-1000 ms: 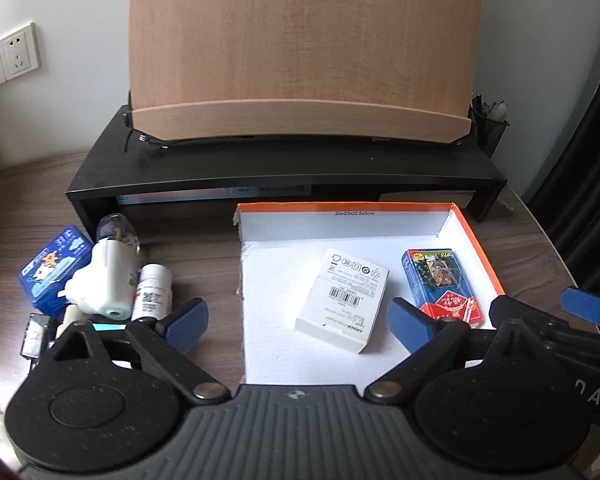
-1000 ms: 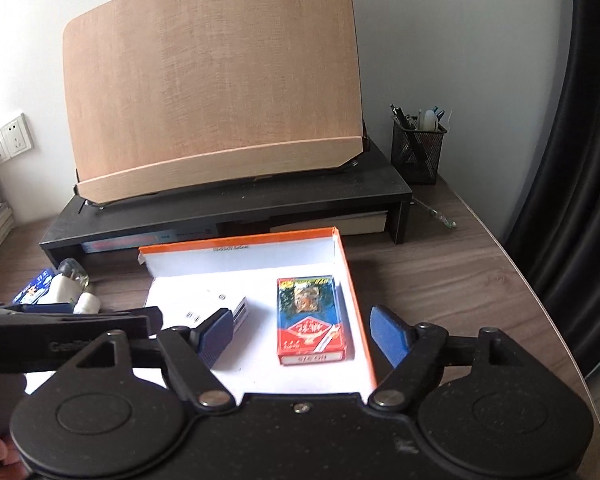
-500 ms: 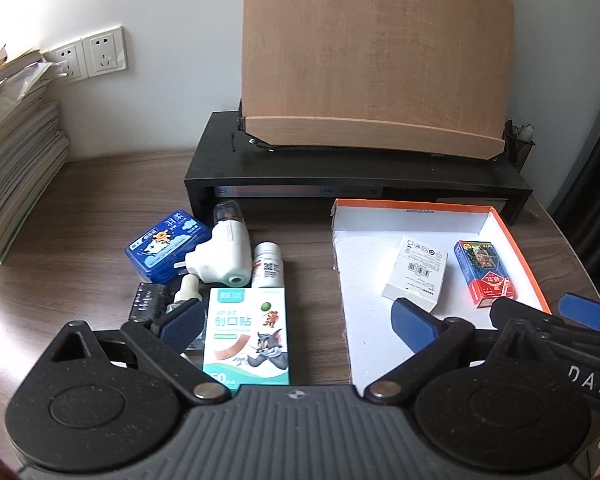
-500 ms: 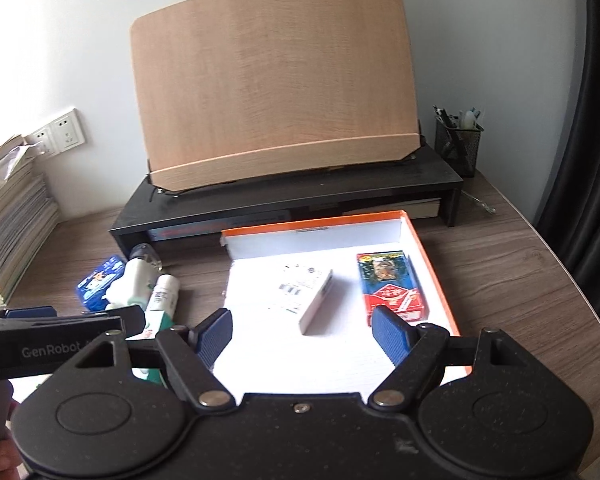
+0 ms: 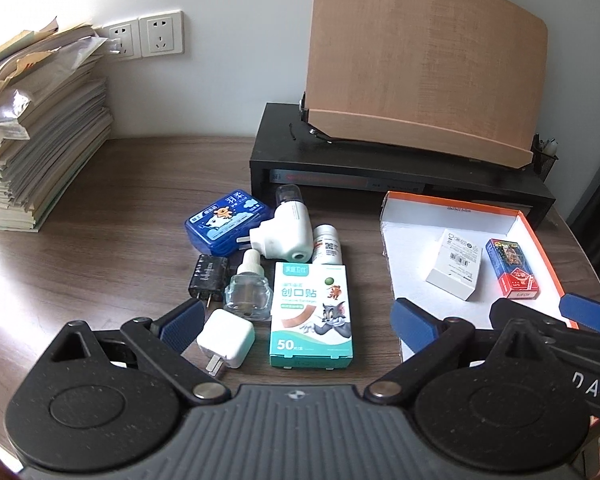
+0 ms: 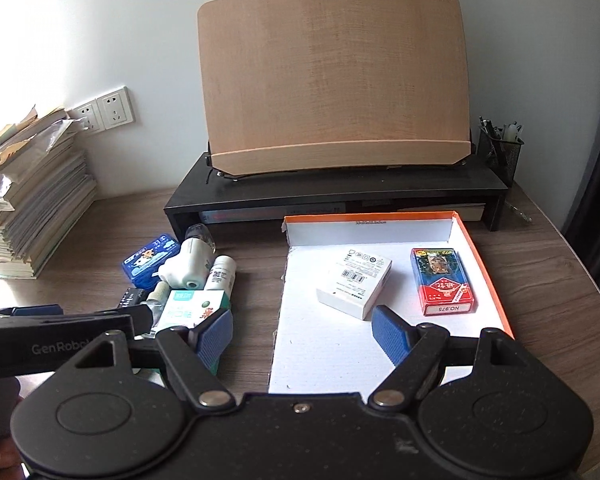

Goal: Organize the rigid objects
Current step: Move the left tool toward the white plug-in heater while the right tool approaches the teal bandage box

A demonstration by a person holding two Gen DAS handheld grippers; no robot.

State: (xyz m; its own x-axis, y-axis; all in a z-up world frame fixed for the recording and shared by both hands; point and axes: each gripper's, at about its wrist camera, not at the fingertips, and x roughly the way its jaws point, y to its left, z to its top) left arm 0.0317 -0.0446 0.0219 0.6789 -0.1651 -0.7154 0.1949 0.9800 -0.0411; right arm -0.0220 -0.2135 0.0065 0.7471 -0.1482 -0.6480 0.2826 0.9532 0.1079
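Both the left gripper [image 5: 296, 320] and the right gripper [image 6: 300, 330] hang spread wide, pinching nothing. Inside the shallow orange-rimmed white cardboard tray [image 6: 480, 264] lie a white rectangular carton [image 6: 354, 280] and a red-and-blue card pack [image 6: 442, 280]. Left of that tray, a teal-and-white plaster box [image 5: 311, 316] sits among small clutter on the brown wooden desk [image 5: 120, 200].

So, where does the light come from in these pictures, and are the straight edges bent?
Left wrist view: a bright sun patch on the desk at the left; the wooden board bulges from fisheye. Right wrist view: the wall is evenly lit, the frame corners go dark, and the print on the card pack stays sharp.
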